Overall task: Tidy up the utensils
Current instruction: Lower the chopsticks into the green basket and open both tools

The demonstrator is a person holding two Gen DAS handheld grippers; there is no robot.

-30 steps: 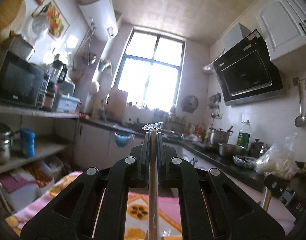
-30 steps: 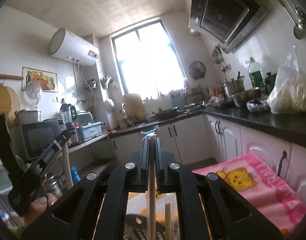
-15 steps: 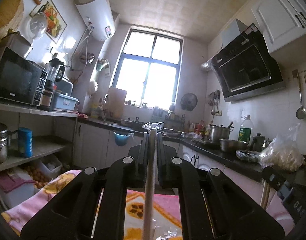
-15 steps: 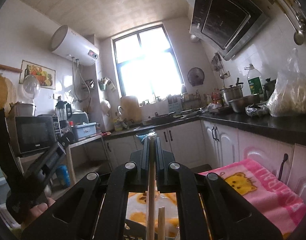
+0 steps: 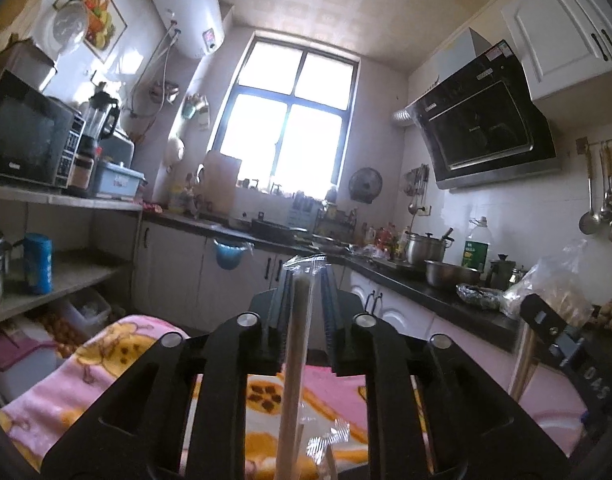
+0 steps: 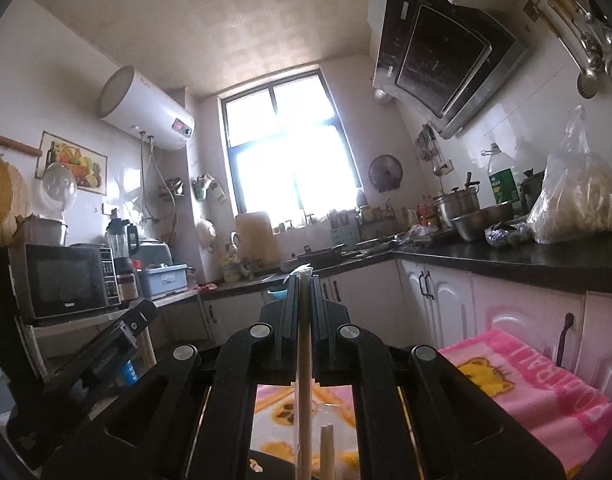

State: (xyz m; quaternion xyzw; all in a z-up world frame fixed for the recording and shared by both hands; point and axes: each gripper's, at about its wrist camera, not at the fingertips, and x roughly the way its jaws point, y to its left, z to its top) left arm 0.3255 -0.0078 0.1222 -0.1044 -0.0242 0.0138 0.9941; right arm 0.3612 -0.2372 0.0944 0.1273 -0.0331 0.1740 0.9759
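Since the earlier frame, left gripper [image 5: 304,280] jaws are seen parted; wrapped chopstick [image 5: 296,344] now stands loose in the gap, over the pink blanket [image 5: 86,376]. Right gripper [image 6: 304,284] is clamped on a second wrapped stick [image 6: 304,360]. No brand can be read on the range hood [image 5: 481,132]; the microwave [image 6: 66,280] badge is blurred. Only the right view shows another stick end [image 6: 326,448] below.

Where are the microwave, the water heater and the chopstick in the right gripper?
microwave [image 6: 64,282]: right wrist view, on its dark door glass.
water heater [image 6: 146,110]: right wrist view, middle of the white tank.
chopstick [image 6: 304,360]: right wrist view, on the shaft between the right gripper [image 6: 304,280] fingers.
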